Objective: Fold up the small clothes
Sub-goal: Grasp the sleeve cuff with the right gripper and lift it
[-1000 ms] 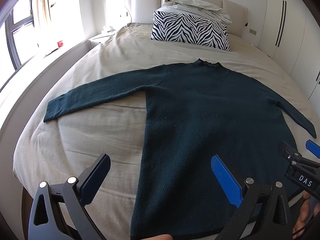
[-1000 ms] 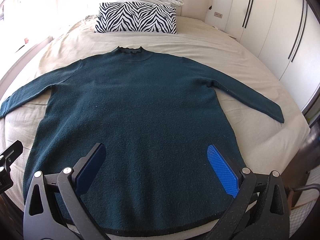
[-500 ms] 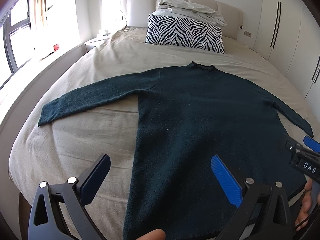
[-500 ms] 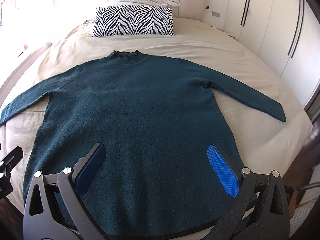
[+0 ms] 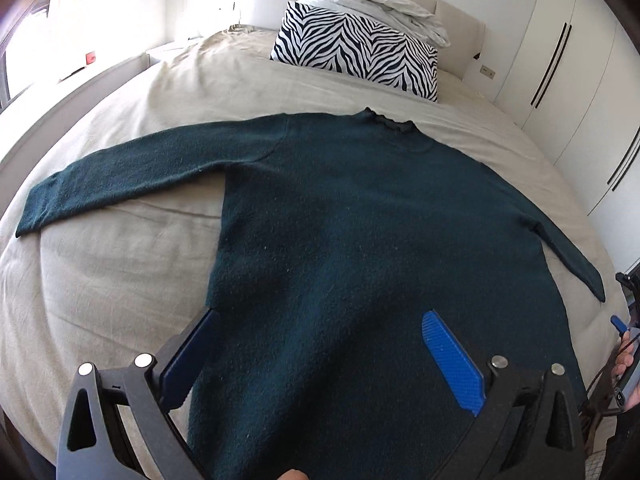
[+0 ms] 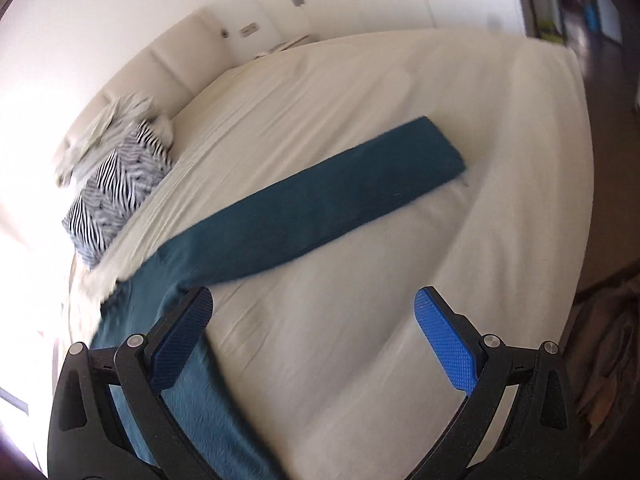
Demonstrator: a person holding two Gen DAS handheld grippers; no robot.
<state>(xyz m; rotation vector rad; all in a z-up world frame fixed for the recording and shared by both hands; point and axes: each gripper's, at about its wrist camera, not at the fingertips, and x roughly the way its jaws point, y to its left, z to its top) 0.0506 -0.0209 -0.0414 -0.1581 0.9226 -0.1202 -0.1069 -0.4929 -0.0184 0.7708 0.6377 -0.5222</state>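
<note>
A dark teal sweater (image 5: 360, 240) lies flat on the beige bed (image 5: 120, 280), neck toward the headboard and both sleeves spread outward. My left gripper (image 5: 320, 340) hovers open above the sweater's lower body, nothing between its blue pads. In the blurred right wrist view, the sweater's right sleeve (image 6: 340, 196) stretches across the sheet to its cuff. My right gripper (image 6: 314, 320) is open above bare sheet just below that sleeve, its left finger near the sweater's side edge (image 6: 160, 280).
A zebra-print pillow (image 5: 356, 56) with a crumpled grey cover (image 5: 376, 0) on top sits by the headboard. White wardrobe doors (image 5: 580, 100) line the right wall. The bed's right edge (image 6: 576, 200) drops to dark floor. A hand (image 5: 624, 360) shows at right.
The right gripper has swung sharply right, from facing the sweater's body to facing its right sleeve and the bed's edge. The left gripper has moved forward and right over the sweater's hem area.
</note>
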